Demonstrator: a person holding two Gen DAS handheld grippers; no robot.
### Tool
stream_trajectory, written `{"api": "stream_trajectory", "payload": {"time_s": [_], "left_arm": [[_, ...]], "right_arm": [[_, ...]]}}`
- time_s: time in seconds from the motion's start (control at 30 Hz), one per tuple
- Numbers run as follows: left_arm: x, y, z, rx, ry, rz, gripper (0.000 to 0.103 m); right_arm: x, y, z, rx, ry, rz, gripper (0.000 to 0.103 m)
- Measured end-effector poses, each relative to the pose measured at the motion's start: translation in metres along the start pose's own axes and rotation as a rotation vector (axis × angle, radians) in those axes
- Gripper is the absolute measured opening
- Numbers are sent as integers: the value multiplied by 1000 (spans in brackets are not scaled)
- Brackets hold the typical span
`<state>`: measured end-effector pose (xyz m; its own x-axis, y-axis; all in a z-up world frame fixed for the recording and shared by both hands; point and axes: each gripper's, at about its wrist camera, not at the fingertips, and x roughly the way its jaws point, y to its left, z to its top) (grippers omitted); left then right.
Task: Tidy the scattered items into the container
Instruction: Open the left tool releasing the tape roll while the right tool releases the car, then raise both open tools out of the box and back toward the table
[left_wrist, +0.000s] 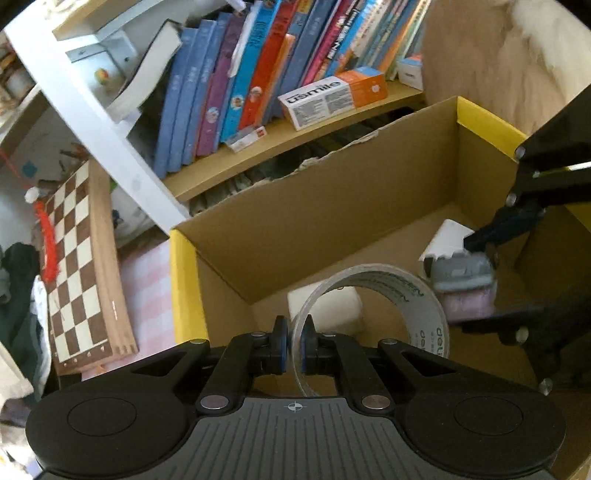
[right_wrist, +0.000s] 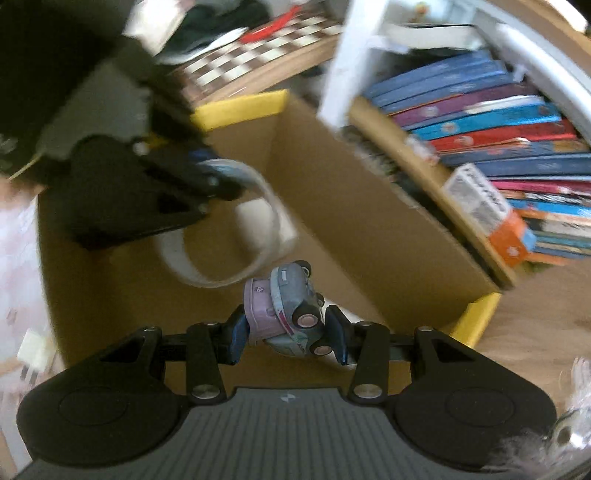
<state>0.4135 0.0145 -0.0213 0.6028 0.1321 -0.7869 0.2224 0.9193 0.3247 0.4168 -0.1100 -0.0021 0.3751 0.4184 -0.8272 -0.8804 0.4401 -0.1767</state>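
Observation:
An open cardboard box (left_wrist: 332, 206) with yellow edges sits on the floor; it also shows in the right wrist view (right_wrist: 369, 229). My left gripper (left_wrist: 293, 345) is shut on the wall of a clear tape roll (left_wrist: 399, 295) and holds it inside the box. The roll also shows in the right wrist view (right_wrist: 266, 221). My right gripper (right_wrist: 288, 338) is shut on a grey and pink toy car (right_wrist: 284, 302), held over the box. The car also shows in the left wrist view (left_wrist: 463, 275). A white block (left_wrist: 325, 310) lies on the box floor.
A bookshelf (left_wrist: 295, 136) full of books stands right behind the box. A chessboard (left_wrist: 79, 266) leans at the left. A second white object (left_wrist: 448, 240) lies in the box by the right gripper. Pink checked floor (left_wrist: 147, 295) lies left of the box.

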Motion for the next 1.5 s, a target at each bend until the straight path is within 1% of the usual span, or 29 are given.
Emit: {"api": "stream_trajectory", "payload": {"time_s": [0.17, 0.27, 0.33, 0.43, 0.47, 0.5, 0.57, 0.67, 0.7, 0.8, 1.07, 1.37, 1.43, 1.5], "left_arm": [[3, -2, 1, 5, 17, 7, 8], [3, -1, 2, 4, 15, 17, 13], [5, -1, 3, 4, 18, 20, 13], [4, -2, 3, 6, 14, 13, 21], [4, -2, 3, 4, 8, 15, 28], [1, -2, 3, 1, -4, 22, 34], [-7, 1, 4, -13, -36, 34, 38], [-18, 5, 6, -34, -83, 52, 42], [-22, 7, 6, -40, -98, 57, 48], [-33, 10, 8, -48, -129, 68, 58], [-62, 9, 5, -66, -181, 77, 58], [-112, -6, -14, -101, -273, 50, 58], [-125, -9, -20, -114, -299, 43, 60], [-138, -11, -26, -127, -324, 35, 63]], "right_arm": [[6, -1, 2, 0, 7, -34, 42], [7, -2, 3, 5, 8, -29, 42], [6, -3, 3, 10, 6, -25, 42], [4, -7, 1, 37, -6, -22, 42], [2, -8, 1, 49, -16, -23, 45], [0, -10, 0, 62, -26, -23, 50], [-4, -13, -1, 83, -46, -29, 53], [-13, -20, -3, 124, -77, -29, 60], [-17, -22, -5, 134, -89, -32, 62], [-30, -23, -8, 158, -122, -39, 63], [-59, -10, -17, 181, -185, -40, 63], [-91, 9, -20, 187, -255, -43, 63], [-100, 15, -21, 186, -275, -48, 64], [-110, 20, -23, 199, -299, -56, 65]]}}
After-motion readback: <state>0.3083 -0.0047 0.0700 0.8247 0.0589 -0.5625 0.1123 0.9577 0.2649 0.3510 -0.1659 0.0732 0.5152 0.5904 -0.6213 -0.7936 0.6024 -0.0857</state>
